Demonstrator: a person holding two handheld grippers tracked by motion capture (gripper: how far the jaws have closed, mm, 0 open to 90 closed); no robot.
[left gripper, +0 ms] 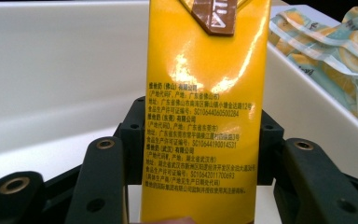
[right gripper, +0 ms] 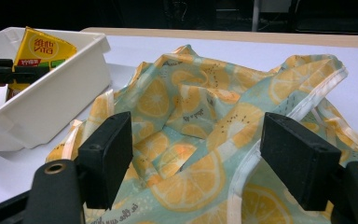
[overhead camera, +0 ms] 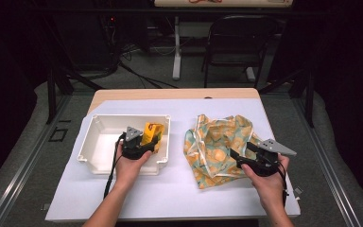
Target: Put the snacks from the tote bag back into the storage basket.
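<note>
Left gripper [overhead camera: 147, 142] pinched the yellow carton [left gripper: 205, 107] upright between its 2 jaws, inside the white bin [overhead camera: 92, 137]. Right gripper [right gripper: 193, 163] was spread wide over the lemon-print bag [right gripper: 205, 116].

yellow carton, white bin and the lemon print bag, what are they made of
Yellow carton: glossy coated paperboard, by its bright glare and printed text. White bin: likely rigid moulded plastic, smooth and matte. Lemon print bag: thin, soft fabric or plastic film, crumpled into folds.

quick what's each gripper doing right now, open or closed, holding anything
Left gripper: closed on the yellow carton, over the white bin.
Right gripper: open, holding nothing, above the lemon-print bag.
</note>
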